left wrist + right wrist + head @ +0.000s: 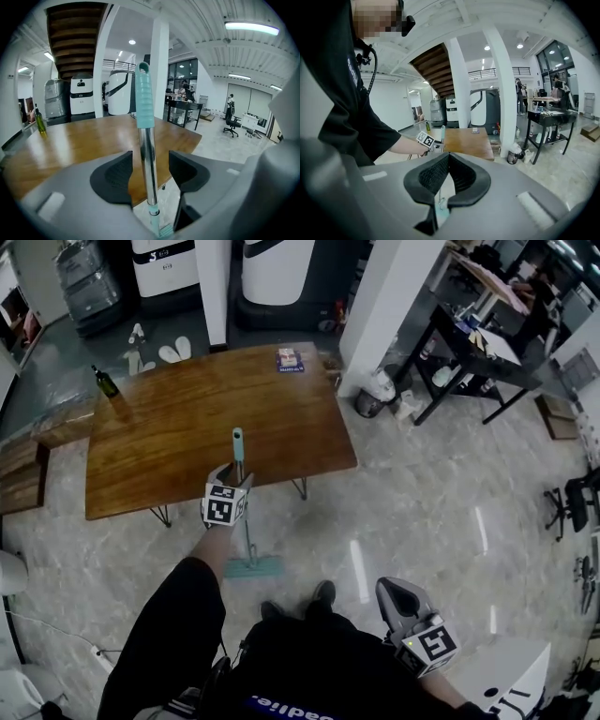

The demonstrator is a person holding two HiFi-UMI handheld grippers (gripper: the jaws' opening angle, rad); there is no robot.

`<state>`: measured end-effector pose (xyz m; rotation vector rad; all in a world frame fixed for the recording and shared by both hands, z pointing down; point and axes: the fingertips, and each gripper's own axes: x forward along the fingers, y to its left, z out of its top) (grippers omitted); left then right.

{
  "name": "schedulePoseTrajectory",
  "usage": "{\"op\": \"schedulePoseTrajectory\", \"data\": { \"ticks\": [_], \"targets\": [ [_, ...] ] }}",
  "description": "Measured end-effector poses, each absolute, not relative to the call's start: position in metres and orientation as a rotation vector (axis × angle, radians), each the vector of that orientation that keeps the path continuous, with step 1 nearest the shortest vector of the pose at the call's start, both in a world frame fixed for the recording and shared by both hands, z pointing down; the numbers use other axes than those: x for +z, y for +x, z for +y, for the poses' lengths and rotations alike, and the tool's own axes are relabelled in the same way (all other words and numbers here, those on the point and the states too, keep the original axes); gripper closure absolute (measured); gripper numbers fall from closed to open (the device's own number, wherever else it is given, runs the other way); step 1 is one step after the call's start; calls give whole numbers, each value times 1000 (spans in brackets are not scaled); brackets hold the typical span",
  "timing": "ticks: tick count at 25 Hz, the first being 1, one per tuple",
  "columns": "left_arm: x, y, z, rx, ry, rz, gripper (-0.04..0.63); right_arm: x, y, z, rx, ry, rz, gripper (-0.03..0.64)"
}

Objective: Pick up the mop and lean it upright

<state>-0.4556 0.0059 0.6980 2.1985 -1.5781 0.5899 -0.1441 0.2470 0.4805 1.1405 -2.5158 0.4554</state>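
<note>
The mop (248,538) stands upright on the floor in the head view, its flat teal head (253,567) down and its teal grip (237,440) leaning at the near edge of the wooden table (169,427). My left gripper (238,472) is at the pole just below the grip. In the left gripper view the chrome pole (146,154) runs between the jaws of the left gripper (149,171), with a gap on each side, so it is open. My right gripper (394,589) hangs low at my right side, shut and empty; its view shows the right gripper (449,157) with tips together and the mop (442,133) far off.
On the table are a green bottle (105,382) at the far left and a booklet (290,359) at the far edge. A white pillar (384,306) and a black desk (478,352) stand to the right, an office chair (572,502) further right, a bench (23,474) left.
</note>
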Motion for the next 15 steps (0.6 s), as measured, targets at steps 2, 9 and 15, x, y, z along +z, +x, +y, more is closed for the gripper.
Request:
{"op": "schedulePoseTrajectory", "data": {
  "ticks": [2,9,15],
  "targets": [
    [702,-454,0,588,2195,-1574,350,483,-139,247,466,1150,-2505,612],
    [712,-449,-11,608,2172,-1562,402,487,-131,243,495,1153,-2480,612],
    [716,-449,-11,621,2155,-1554,492,487,-126,245,505,1142,-2487,612]
  ]
}}
